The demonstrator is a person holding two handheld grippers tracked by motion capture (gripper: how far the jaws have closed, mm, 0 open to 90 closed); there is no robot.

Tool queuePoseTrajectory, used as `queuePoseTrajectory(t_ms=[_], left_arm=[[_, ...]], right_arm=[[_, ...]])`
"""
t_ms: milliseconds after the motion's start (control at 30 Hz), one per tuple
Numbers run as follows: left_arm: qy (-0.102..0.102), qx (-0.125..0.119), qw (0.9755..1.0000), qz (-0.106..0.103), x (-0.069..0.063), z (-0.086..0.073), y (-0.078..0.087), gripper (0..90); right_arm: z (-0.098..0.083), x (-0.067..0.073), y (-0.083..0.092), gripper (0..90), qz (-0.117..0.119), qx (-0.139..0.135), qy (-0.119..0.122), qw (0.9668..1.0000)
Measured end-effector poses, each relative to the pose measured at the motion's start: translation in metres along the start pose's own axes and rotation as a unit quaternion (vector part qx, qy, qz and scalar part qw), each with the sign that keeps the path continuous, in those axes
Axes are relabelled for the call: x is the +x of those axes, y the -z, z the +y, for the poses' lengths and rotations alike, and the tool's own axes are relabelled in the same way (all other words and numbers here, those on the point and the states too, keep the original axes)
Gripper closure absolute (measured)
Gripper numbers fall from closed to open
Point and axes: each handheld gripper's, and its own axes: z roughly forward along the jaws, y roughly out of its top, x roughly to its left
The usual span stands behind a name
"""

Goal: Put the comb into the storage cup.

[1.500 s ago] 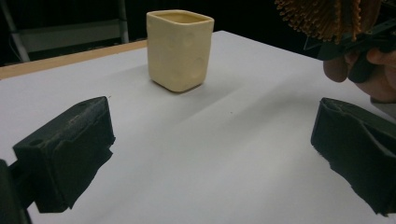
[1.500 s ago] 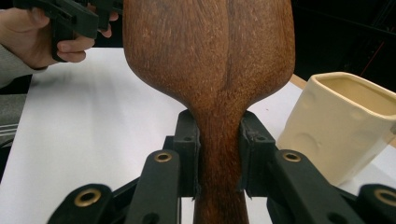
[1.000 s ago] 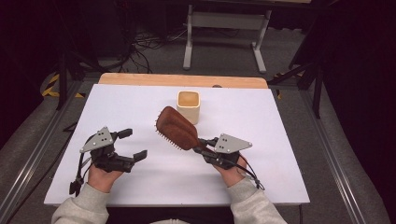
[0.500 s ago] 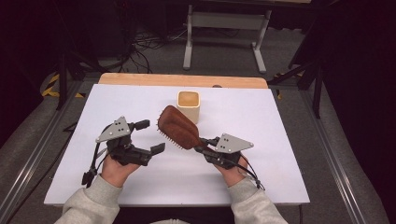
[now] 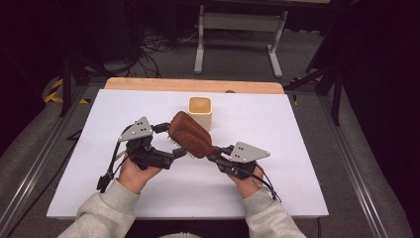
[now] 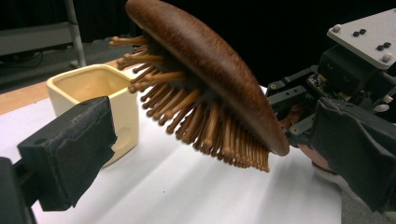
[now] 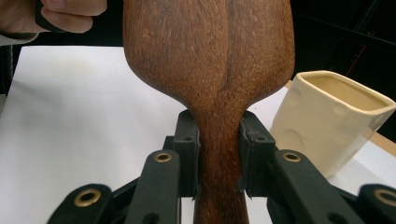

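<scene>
Midway over the white table (image 5: 297, 188), my right gripper (image 5: 214, 154) is clenched on the wooden hairbrush (image 5: 190, 140), its two black pads pressed against either side of the narrow handle (image 7: 219, 154), as the right gripper view shows up close. I hold the brush above the surface, near the table's middle, head tilted up and away toward the far edge, bristles (image 6: 205, 126) facing down and to my left. My left gripper (image 5: 173, 140) is released, its jaws spread wide on either side of the brush head without touching it: in the left gripper view one pad (image 6: 70, 149) sits low at the left and the other at the right, with the bristles hanging between them over bare table. Just behind the brush head, toward the far edge and about halfway along it, stands a cream square cup (image 5: 200, 112), upright, mouth open to the camera. I cannot tell whether the brush tip touches the cup; from above they appear just apart. Grey sleeves (image 5: 106, 210) come in over the near edge
</scene>
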Motion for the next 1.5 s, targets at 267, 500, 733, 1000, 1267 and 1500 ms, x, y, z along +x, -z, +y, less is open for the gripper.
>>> queuePoseTrajectory(t_ms=[267, 500, 733, 1000, 1267, 1500], left_arm=[[0.006, 0.020, 0.9996, 0.017, -0.004, 0.005, -0.014, 2.6], [0.013, 0.023, 0.9995, 0.020, -0.006, 0.005, -0.020, 3.1], [0.021, 0.012, 0.9992, 0.033, -0.006, 0.007, -0.019, 16.3], [0.049, 0.014, 0.9985, 0.020, -0.003, 0.008, -0.017, 23.6], [0.061, 0.028, 0.9977, 0.005, 0.000, 0.009, -0.015, 34.0], [0.068, 0.016, 0.9969, -0.035, -0.001, 0.011, -0.012, 47.6]], right_arm=[[0.000, -0.001, 0.001, 72.0, -0.003, -0.002, 0.000, 1.0000], [0.000, 0.000, 0.001, 72.0, -0.005, -0.004, 0.001, 1.0000], [-0.001, 0.000, 0.001, 72.0, -0.008, -0.004, 0.004, 1.0000], [-0.001, 0.001, 0.000, 71.9, -0.011, -0.001, 0.009, 0.9999], [-0.002, 0.003, -0.003, 71.7, -0.011, 0.011, 0.018, 0.9997], [-0.003, 0.003, -0.006, 71.1, -0.007, 0.017, 0.021, 0.9996]])
